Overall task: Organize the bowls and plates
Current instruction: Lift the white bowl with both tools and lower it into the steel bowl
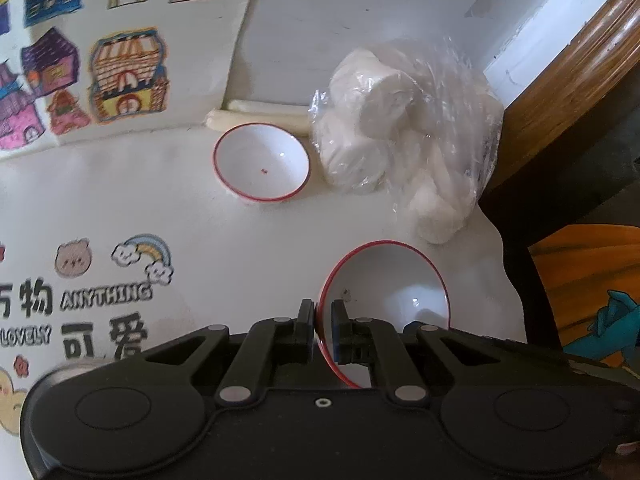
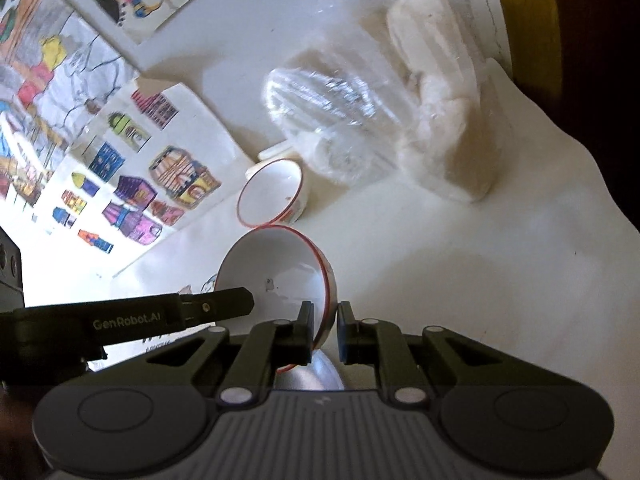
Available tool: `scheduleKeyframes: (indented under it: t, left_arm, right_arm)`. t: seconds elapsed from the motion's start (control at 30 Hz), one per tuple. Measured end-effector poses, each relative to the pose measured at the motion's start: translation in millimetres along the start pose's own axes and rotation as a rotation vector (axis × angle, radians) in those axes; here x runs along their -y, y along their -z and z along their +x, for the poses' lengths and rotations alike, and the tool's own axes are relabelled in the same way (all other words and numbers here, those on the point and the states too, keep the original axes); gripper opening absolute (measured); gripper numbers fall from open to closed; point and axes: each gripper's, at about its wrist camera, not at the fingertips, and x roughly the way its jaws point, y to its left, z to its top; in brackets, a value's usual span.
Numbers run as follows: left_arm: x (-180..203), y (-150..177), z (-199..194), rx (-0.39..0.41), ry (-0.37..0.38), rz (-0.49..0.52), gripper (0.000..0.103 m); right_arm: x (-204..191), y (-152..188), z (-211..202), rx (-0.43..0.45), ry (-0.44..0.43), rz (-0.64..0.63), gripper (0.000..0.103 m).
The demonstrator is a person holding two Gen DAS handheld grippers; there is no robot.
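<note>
White tabletop [image 1: 248,248] fills both views, with cartoon stickers and printed lettering on it and coloured drawings of houses [image 1: 120,76] propped at its far side.

From the left wrist view, the left gripper [image 1: 323,332] is clamped on the near rim of a white bowl with a red rim [image 1: 388,292]; one finger sits outside the wall and the other inside, and the bowl tilts up on edge just ahead and to the right of the fingers. Further ahead, slightly left, a second red-rimmed bowl [image 1: 261,162] stands upright on the table. Right of it lies a clear plastic bag of white rolls [image 1: 400,140], with a pale rolled sheet [image 1: 256,116] behind the bowl.

From the right wrist view, the right gripper [image 2: 325,332] pinches the opposite rim of the same tilted bowl [image 2: 276,276], its fingers nearly together on the thin wall. The left gripper [image 2: 224,304] reaches in from the left onto the bowl's other edge. The standing bowl [image 2: 274,194] is just beyond the held one, and the bag [image 2: 360,120] lies ahead to the right.
</note>
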Motion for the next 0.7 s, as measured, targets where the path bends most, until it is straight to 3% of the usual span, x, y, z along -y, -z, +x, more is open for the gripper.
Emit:
scheduleKeyframes:
  t: [0.3,0.7]
  left_arm:
    - [-17,28,-15,-0.043,0.007,-0.027,0.008]
    - [-21,46,-6,-0.123,0.004,-0.037,0.008]
  right_arm:
    - [-16,24,-4,-0.058,-0.001,-0.047,0.013]
    - [-9,44,0,-0.135,0.012,-0.028,0.013]
